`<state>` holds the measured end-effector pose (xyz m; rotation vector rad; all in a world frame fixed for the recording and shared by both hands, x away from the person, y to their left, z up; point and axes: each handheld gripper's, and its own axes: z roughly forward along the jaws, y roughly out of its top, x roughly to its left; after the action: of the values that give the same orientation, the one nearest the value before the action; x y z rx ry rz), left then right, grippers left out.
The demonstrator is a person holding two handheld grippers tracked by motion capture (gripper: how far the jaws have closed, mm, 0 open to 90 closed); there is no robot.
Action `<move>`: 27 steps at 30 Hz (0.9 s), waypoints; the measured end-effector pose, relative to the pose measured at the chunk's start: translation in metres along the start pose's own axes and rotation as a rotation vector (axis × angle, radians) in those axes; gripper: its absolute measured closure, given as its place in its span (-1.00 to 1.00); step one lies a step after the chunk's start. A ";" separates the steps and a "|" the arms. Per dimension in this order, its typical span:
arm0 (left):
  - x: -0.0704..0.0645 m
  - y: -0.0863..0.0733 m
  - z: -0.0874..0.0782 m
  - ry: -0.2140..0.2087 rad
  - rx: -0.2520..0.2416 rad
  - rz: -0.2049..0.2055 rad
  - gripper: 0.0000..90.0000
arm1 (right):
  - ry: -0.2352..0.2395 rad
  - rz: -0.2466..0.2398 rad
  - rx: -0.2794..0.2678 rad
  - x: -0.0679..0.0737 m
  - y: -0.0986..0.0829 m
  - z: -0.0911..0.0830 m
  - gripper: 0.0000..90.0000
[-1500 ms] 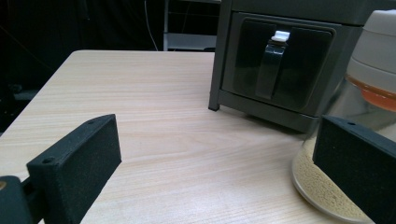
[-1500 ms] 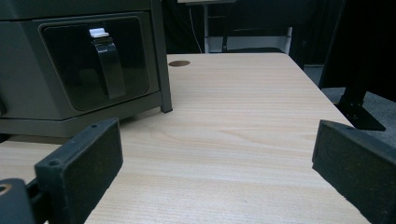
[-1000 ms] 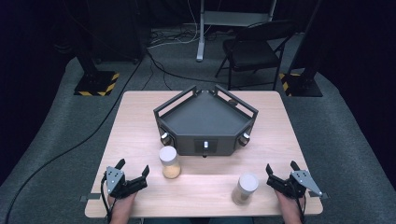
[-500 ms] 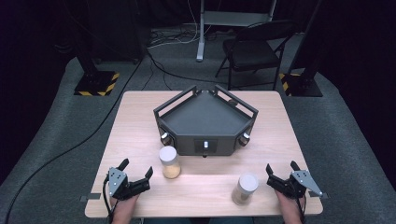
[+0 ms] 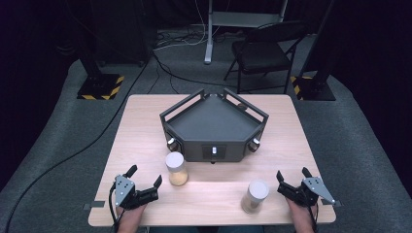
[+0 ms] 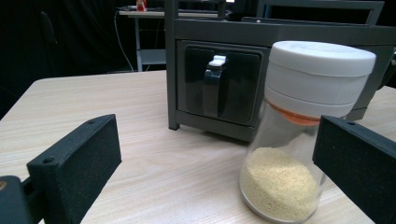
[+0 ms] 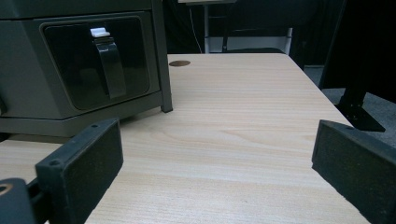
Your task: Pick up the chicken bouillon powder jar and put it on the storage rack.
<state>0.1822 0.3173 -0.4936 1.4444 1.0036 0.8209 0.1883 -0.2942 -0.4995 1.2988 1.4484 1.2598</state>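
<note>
Now both grippers rest with jaws wide apart: left gripper [image 5: 144, 182] faces the jar [image 6: 299, 135] of yellow grains just ahead, near the black box [image 5: 214, 127]. Better to slide forward until both pads straddle the glass below the lid, then close. Right gripper [image 5: 293, 180] sits beside the 2nd jar [image 5: 256, 195].

High view looks down; both gripper views face the grey housing [image 5: 214, 127] closely.

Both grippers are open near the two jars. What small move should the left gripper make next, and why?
Probably ease the left gripper forward and a little to its right. Its jaws stand open and hold nothing, and the white-lidded jar of yellow grains stands upright just ahead but off-centre, near one jaw. Centring would let both jaws close around the glass body.
</note>
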 end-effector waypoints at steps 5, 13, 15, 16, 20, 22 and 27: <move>-0.001 0.001 0.000 -0.017 -0.006 0.005 -0.99 | 0.001 0.001 -0.001 0.000 0.000 0.000 -0.97; -0.002 0.002 -0.001 -0.044 -0.018 0.009 -0.99 | 0.001 0.001 0.000 0.000 0.000 0.000 -0.97; -0.002 0.002 -0.001 -0.053 -0.023 0.006 -0.99 | 0.001 0.001 0.000 0.000 0.000 0.000 -0.97; -0.002 0.002 -0.001 -0.056 -0.025 0.008 -0.99 | 0.001 0.001 0.000 0.000 0.000 0.000 -0.97; -0.003 0.002 -0.001 -0.067 -0.025 0.013 -0.99 | 0.003 0.002 -0.001 -0.001 0.000 0.000 -0.97; -0.004 0.003 -0.001 -0.075 -0.026 0.014 -0.99 | 0.004 0.004 0.000 -0.001 0.000 0.000 -0.97; -0.005 0.003 -0.002 -0.080 -0.029 0.018 -0.99 | 0.005 0.007 0.000 -0.001 0.000 0.000 -0.97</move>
<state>0.1792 0.3132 -0.4901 1.4524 0.9160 0.7818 0.1886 -0.2956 -0.4996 1.3023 1.4488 1.2687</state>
